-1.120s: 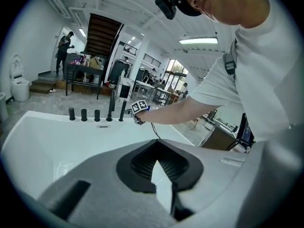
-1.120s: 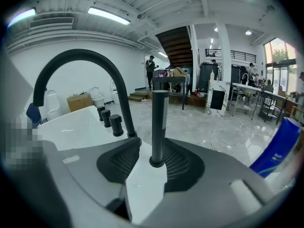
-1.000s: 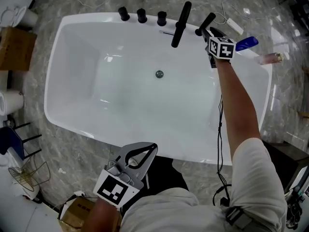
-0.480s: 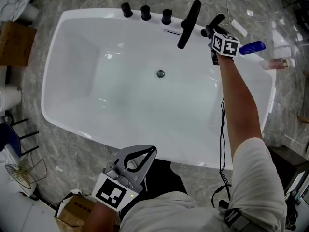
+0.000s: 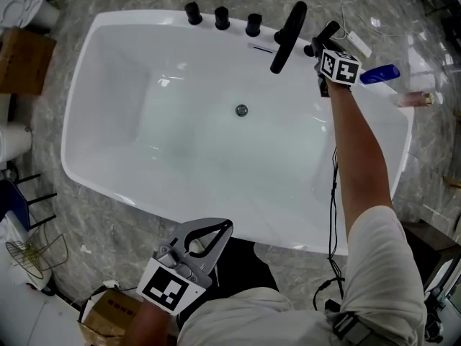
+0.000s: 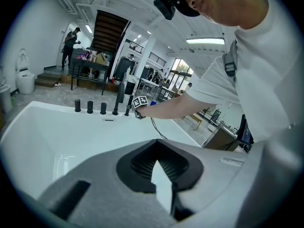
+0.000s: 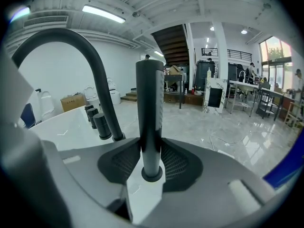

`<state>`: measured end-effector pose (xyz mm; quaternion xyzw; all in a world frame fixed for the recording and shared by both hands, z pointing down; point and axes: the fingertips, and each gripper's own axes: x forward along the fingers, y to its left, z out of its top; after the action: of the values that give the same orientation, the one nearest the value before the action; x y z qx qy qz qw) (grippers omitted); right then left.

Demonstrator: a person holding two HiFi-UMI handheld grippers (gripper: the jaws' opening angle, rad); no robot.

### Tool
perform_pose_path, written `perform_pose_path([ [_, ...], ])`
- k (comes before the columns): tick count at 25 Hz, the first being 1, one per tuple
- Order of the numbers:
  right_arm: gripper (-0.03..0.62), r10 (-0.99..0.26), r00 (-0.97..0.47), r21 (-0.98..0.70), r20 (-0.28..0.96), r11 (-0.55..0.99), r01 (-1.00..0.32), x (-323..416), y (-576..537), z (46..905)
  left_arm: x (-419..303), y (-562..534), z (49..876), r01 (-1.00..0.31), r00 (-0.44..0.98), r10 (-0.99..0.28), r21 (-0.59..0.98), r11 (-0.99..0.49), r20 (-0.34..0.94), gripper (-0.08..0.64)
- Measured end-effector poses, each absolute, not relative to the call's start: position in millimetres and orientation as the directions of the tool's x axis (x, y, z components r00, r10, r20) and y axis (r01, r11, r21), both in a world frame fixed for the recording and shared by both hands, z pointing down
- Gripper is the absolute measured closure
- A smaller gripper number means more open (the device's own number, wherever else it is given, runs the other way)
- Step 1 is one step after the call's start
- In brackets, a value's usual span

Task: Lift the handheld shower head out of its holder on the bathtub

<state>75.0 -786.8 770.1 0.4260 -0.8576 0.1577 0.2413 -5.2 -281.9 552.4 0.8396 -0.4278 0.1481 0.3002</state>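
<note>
The handheld shower head [image 5: 326, 34] is a black rod standing in its holder [image 7: 152, 174] on the far rim of the white bathtub [image 5: 108, 157]. My right gripper [image 5: 322, 49] reaches to it at arm's length. In the right gripper view the rod [image 7: 151, 118] stands upright between the jaws of this gripper [image 7: 152, 148]; they are closing and their pads touch it on both sides. My left gripper [image 5: 229, 224] hangs at the tub's near rim, shut on nothing, its tips meeting [image 6: 154, 161].
A curved black spout [image 5: 288, 27] stands just left of the shower head, with three black knobs [image 5: 222, 17] further left. A blue bottle [image 5: 378, 73] and a pink one [image 5: 414, 99] lie on the rim to the right. A cable [image 5: 333, 193] hangs along my right arm.
My right gripper has edged in toward the shower head, so its marker cube now sits closer to the black rod. The left gripper has stayed where it was.
</note>
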Motion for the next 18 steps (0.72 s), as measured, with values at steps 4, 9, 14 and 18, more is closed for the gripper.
perform_pose_path([
  [4,0.445,-0.666,-0.512,-0.068,0.543,0.573,-0.817,76,-788,770,-9,-280,553,-0.809,0.587,-0.63,0.38,-0.448,0.508,0.554],
  [9,0.449,-0.663,-0.51,-0.069,0.548,0.572,-0.818,76,-784,769,-13,-279,549,-0.814,0.58,-0.639,0.381,-0.438,0.505,0.554],
  [14,0.451,-0.679,-0.5,-0.069,0.537,0.556,-0.828,82,-780,762,-13,-275,543,-0.816,0.578,-0.64,0.375,-0.441,0.506,0.554],
  [18,0.451,-0.688,-0.5,-0.066,0.526,0.553,-0.83,82,-773,750,-12,-269,538,-0.815,0.578,-0.645,0.379,-0.437,0.5,0.554],
])
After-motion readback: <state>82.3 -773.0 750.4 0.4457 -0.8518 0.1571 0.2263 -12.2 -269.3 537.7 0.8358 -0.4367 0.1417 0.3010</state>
